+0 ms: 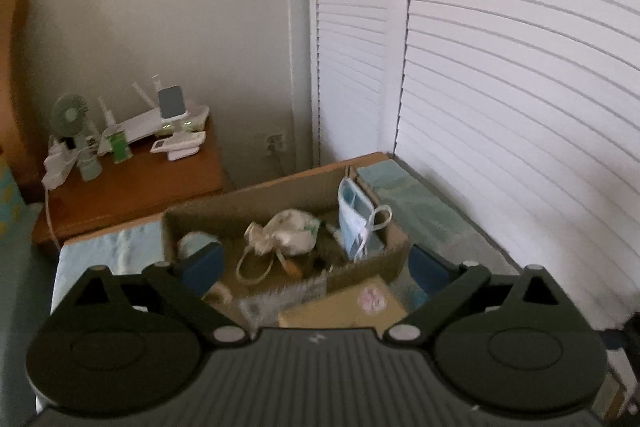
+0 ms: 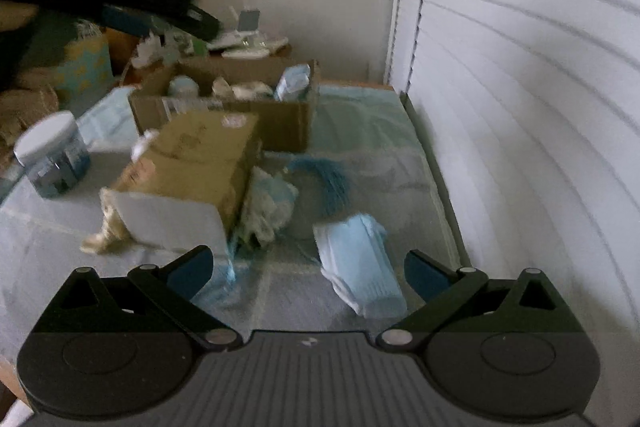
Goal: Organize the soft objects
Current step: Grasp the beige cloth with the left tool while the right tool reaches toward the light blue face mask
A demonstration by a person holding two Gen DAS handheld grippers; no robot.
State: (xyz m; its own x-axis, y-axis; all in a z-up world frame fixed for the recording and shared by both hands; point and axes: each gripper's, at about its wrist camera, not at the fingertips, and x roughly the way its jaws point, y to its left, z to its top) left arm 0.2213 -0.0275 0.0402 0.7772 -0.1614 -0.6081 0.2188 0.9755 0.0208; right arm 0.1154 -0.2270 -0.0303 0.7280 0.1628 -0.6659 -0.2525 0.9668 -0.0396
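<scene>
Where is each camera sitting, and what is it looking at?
Left wrist view: it sits on the left gripper, jaws open, looking down into the open cardboard box near the shutters.
Right wrist view: it sits on the right gripper, jaws open, looking down at the stack of blue face masks on the bed; the left gripper's dark arm shows at upper left.
Both views show the same cardboard box.

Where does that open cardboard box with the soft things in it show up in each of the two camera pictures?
Left wrist view: the open cardboard box sits at centre, just beyond the left tool, whose jaws stand open.
Right wrist view: the same box lies further off, upper centre-left, behind a smaller closed carton.
Shared landmark: the pack of blue face masks standing in the box's right end.
</scene>
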